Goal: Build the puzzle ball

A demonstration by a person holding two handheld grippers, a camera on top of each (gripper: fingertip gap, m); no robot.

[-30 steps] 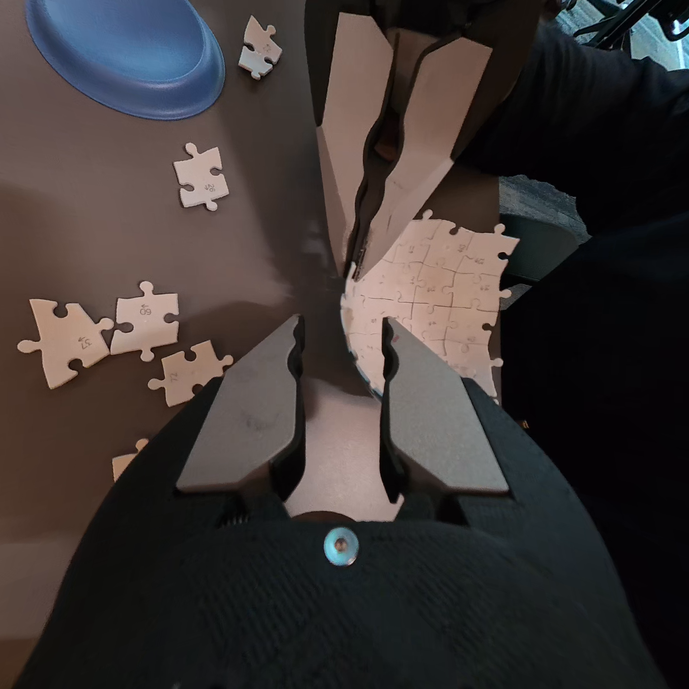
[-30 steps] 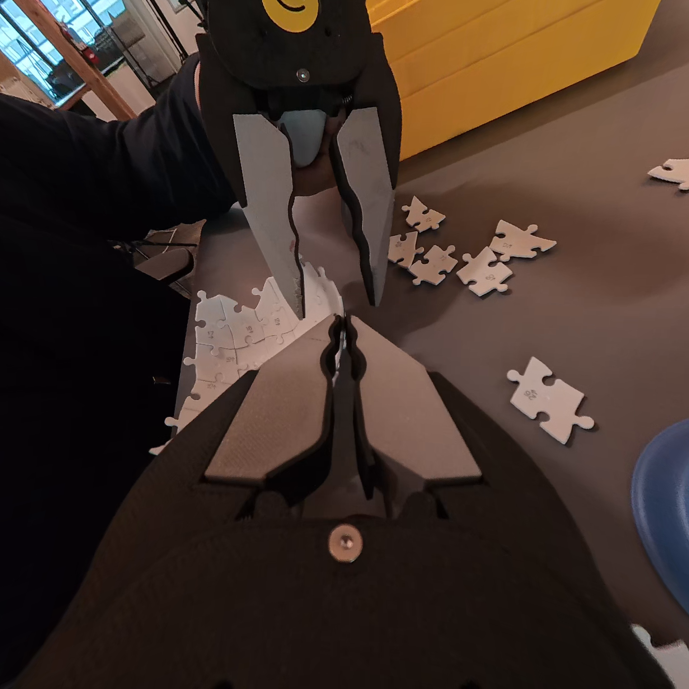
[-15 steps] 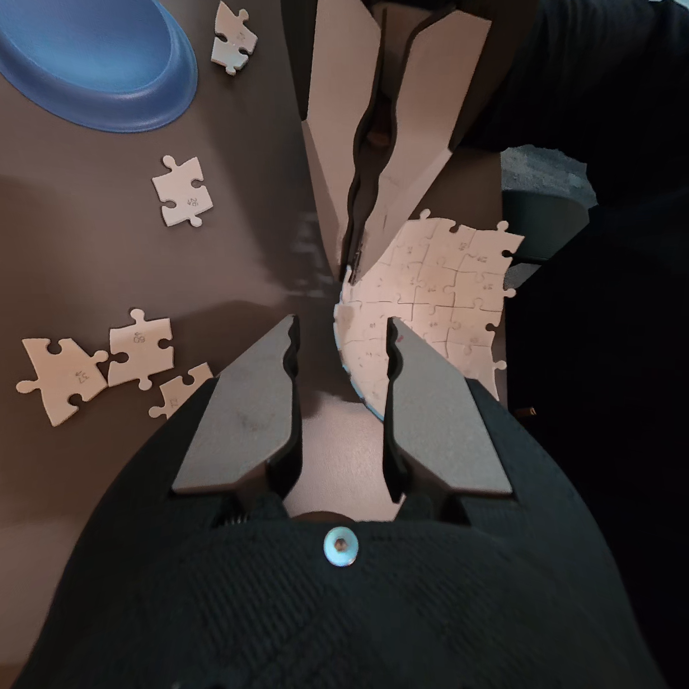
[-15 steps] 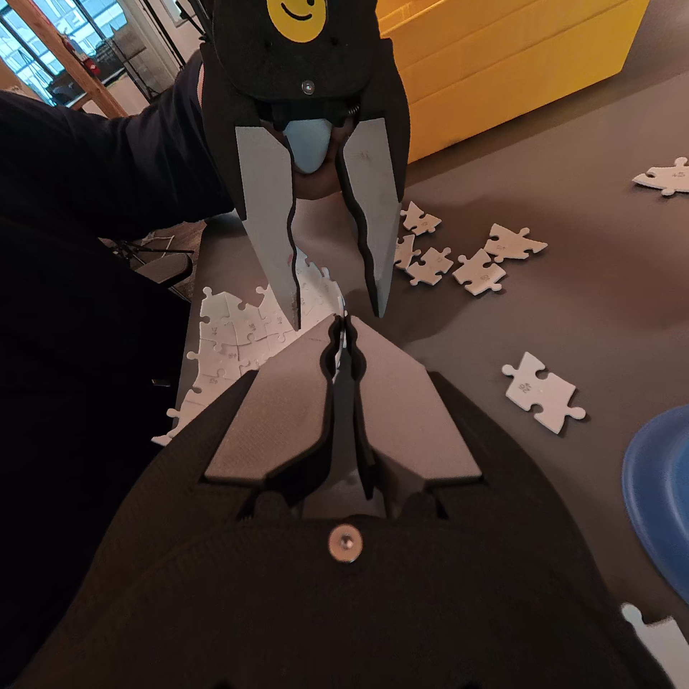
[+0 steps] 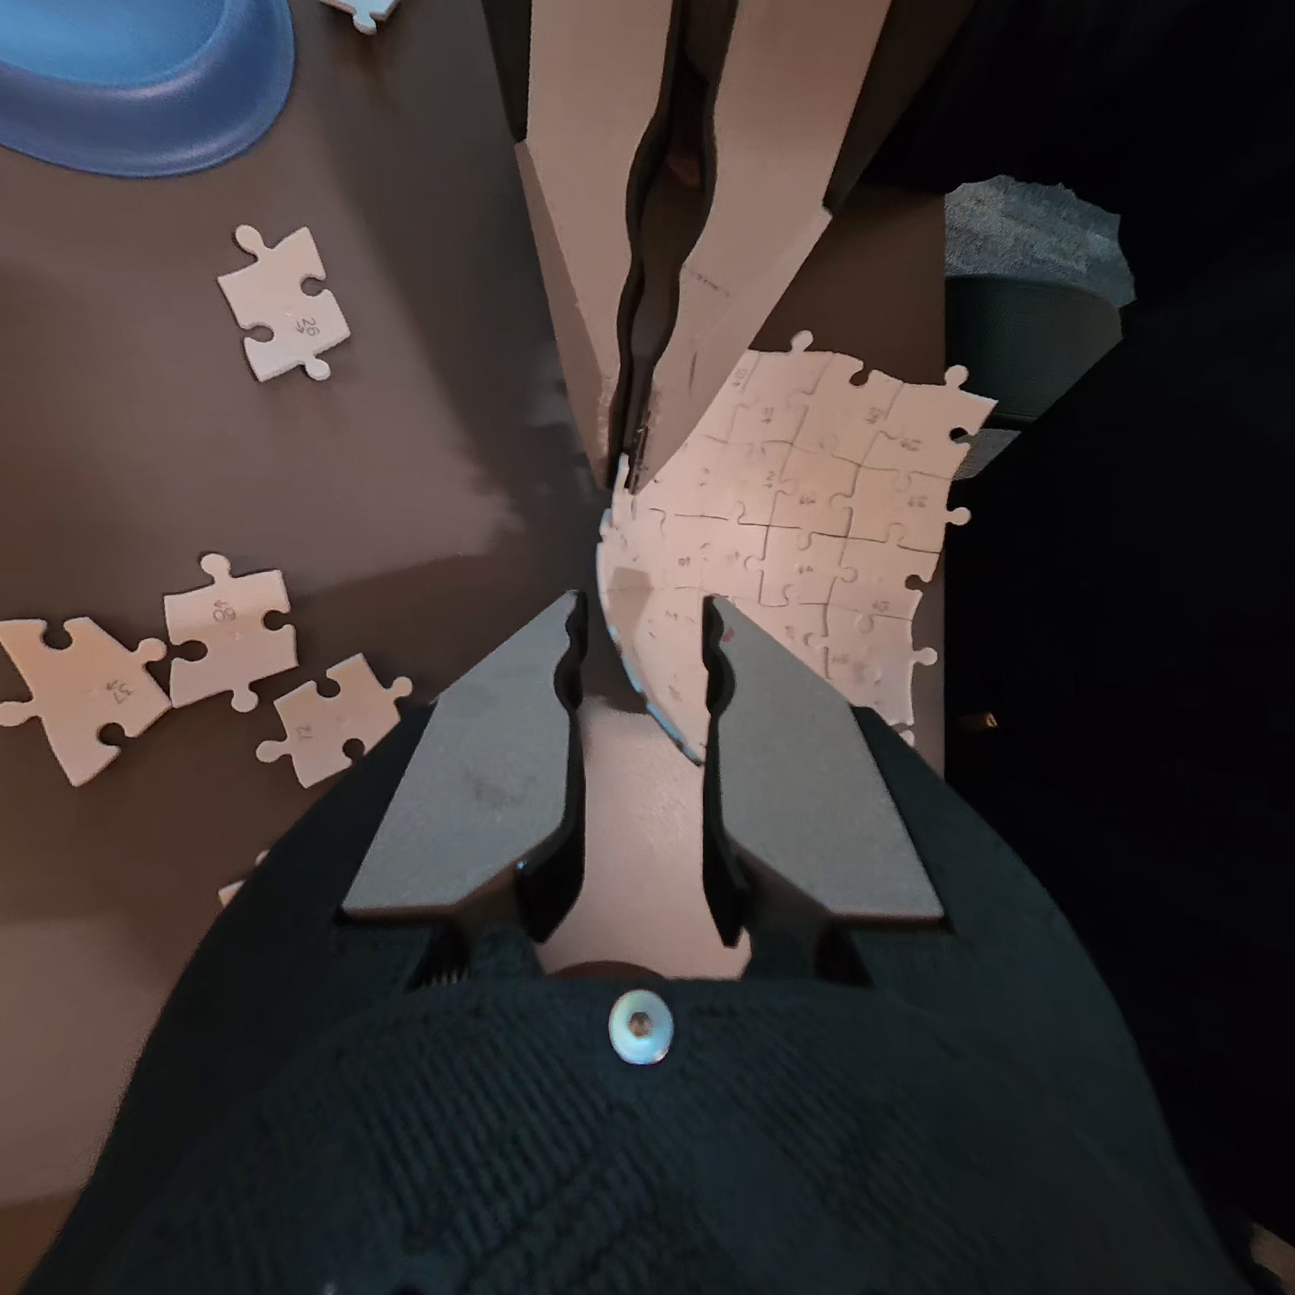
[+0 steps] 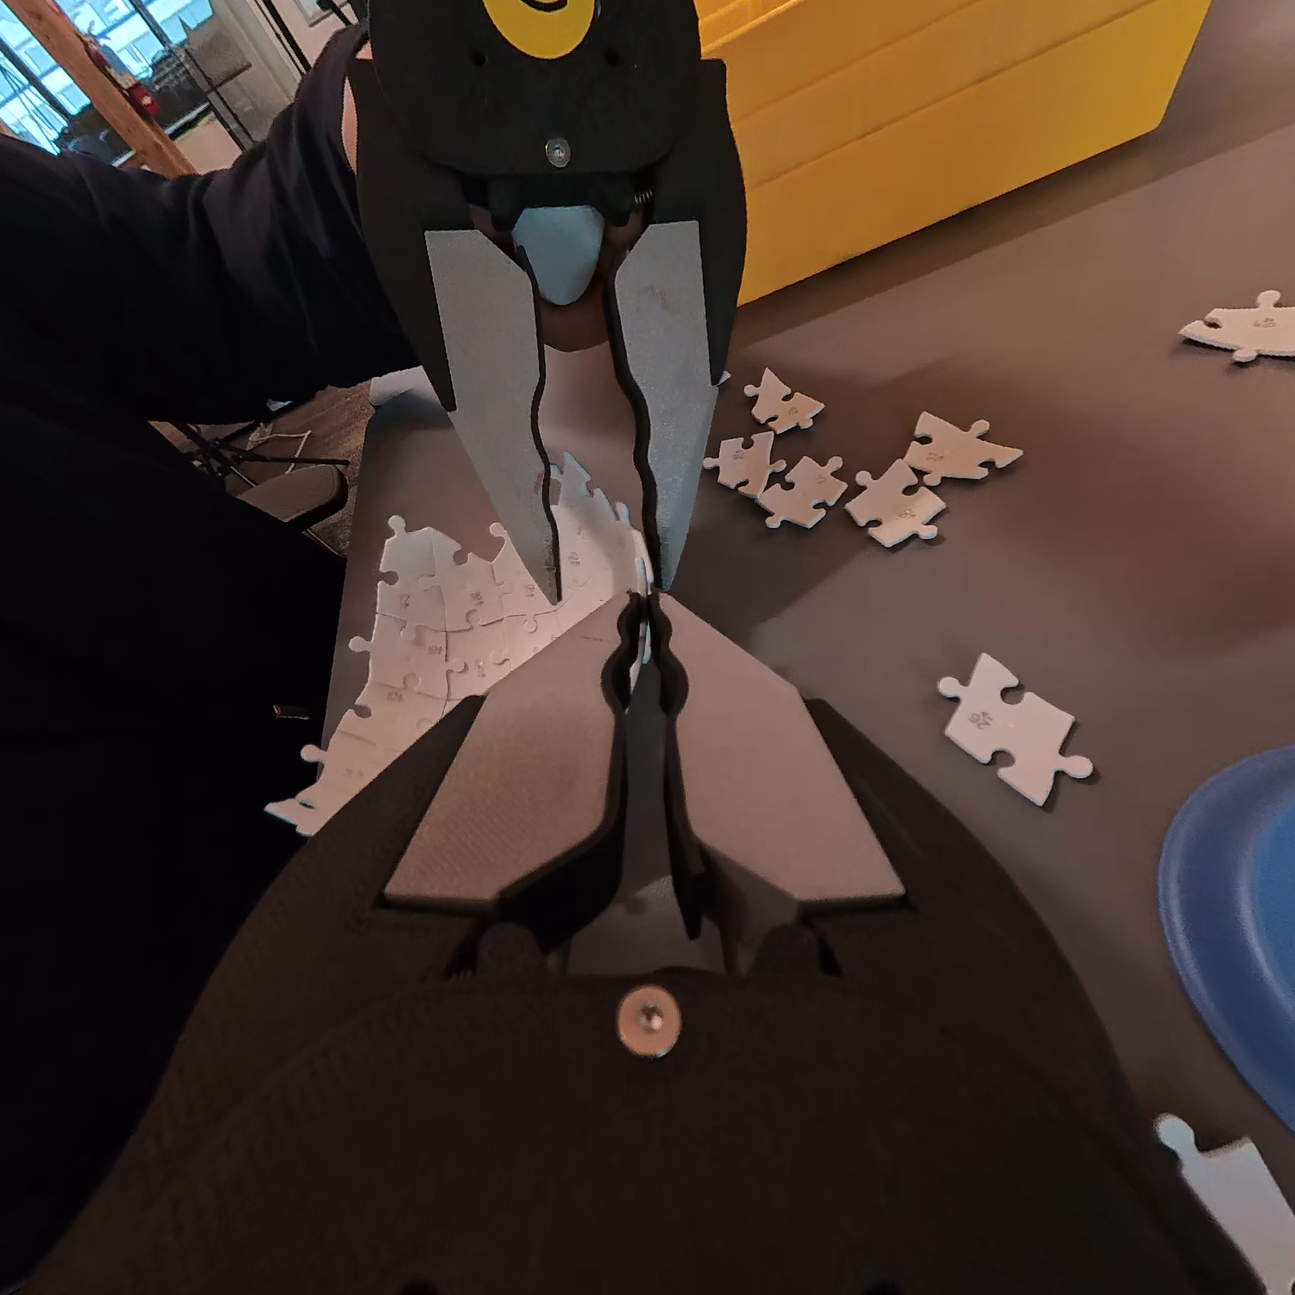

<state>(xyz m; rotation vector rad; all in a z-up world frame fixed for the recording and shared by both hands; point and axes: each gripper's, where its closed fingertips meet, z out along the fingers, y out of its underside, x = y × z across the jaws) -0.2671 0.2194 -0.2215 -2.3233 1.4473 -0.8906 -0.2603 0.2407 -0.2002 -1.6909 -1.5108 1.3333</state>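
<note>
Roughly midway, by judgement: curved assembled shell [image 5: 806, 532] of many joined pieces stands on edge on dark table [image 5: 420, 455]. Right gripper [image 6: 648, 610] pinched tight on shell's rim. Left gripper [image 5: 641, 610] spread, straddling the rim, not gripping. Loose pieces [image 6: 876, 483] lie beyond shell, single piece [image 6: 1009, 729] near blue dish [image 6: 1233, 911]. Ball far from closed; these remain to fit.

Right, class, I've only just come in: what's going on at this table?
A person works two tongs on a puzzle ball. The right tongs are shut on the edge of the curved, partly joined shell, holding it up. The left tongs are open, straddling the same edge. Loose pieces lie on the table beside a blue dish.
</note>
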